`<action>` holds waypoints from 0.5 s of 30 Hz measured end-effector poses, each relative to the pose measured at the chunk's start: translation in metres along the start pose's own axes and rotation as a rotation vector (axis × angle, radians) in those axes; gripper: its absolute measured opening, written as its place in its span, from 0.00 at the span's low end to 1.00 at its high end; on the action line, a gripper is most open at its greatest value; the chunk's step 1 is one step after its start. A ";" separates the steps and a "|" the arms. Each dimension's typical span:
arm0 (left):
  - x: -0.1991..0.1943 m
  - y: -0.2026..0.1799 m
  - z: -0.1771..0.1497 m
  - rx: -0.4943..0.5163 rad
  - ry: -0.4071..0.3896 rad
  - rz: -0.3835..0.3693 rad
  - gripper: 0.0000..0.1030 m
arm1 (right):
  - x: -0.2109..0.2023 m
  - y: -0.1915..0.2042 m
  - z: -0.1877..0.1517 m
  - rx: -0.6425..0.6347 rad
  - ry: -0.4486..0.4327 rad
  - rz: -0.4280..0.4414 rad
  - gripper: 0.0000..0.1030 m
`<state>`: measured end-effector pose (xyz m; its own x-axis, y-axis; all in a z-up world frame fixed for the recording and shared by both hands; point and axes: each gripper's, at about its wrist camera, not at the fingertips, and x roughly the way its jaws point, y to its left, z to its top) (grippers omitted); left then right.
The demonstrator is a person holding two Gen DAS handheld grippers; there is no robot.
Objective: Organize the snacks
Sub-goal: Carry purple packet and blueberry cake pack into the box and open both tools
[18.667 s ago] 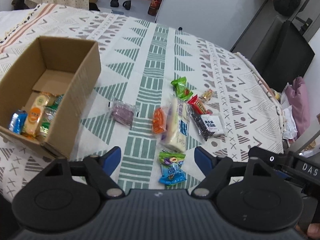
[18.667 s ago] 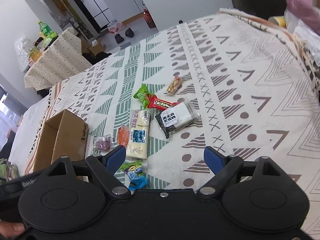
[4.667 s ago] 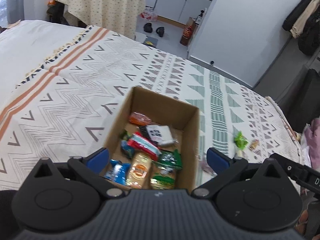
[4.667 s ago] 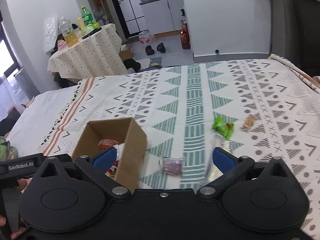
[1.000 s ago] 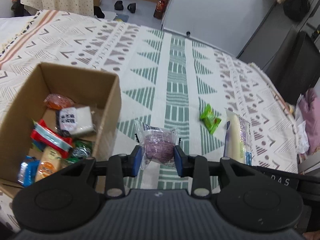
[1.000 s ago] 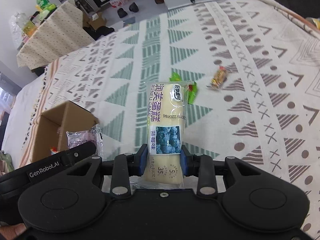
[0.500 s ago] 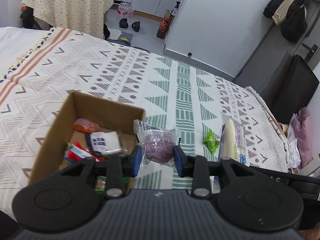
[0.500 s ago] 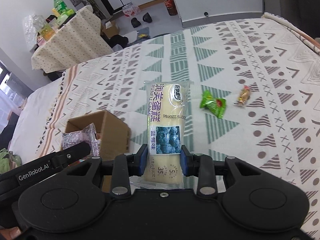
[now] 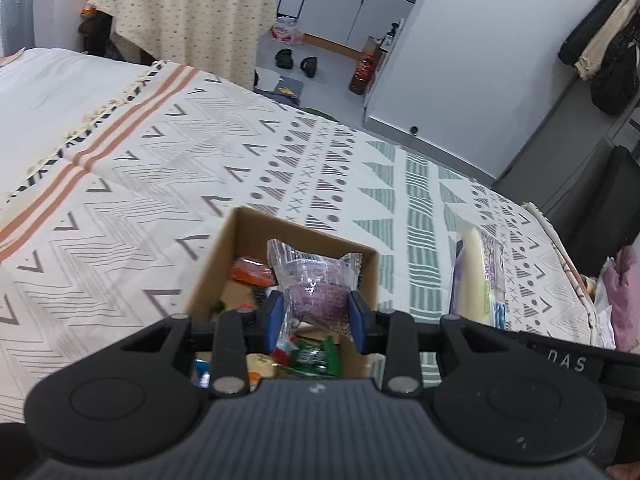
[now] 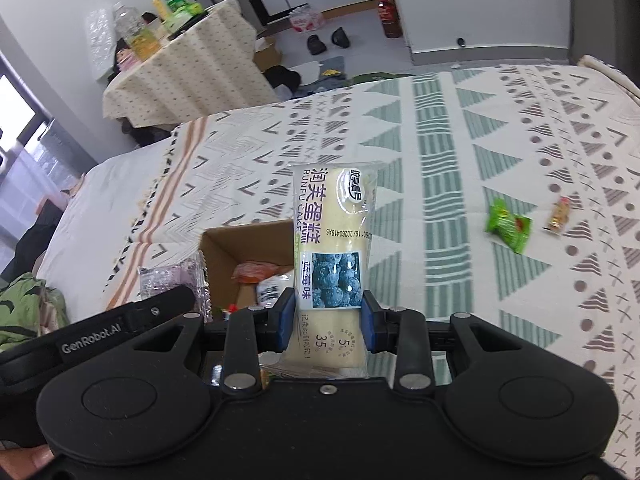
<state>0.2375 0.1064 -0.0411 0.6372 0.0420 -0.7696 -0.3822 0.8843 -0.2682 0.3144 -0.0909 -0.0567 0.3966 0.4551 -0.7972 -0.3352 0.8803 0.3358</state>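
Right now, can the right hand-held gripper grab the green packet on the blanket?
Probably not yet: the right hand-held gripper is shut on the blueberry cake pack. The green packet lies in the open, nothing covering it.

My two wrist views look steeply down along their fingers, close above the cardboard box (image 9: 208, 276) both share.

"RUNFU CAKE" (cake wrapper (image 10: 334, 256))
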 end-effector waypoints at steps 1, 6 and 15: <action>0.000 0.005 0.001 -0.006 0.001 0.007 0.33 | 0.001 0.005 0.000 -0.008 0.002 0.000 0.32; -0.002 0.025 0.002 -0.028 0.013 0.021 0.33 | 0.006 0.025 0.003 -0.037 0.007 0.004 0.32; 0.011 0.042 -0.008 0.000 0.099 0.017 0.34 | 0.019 0.046 0.005 -0.043 0.012 0.008 0.32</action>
<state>0.2225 0.1402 -0.0655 0.5610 0.0110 -0.8277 -0.3928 0.8837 -0.2545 0.3110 -0.0412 -0.0541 0.3840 0.4601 -0.8005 -0.3749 0.8700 0.3202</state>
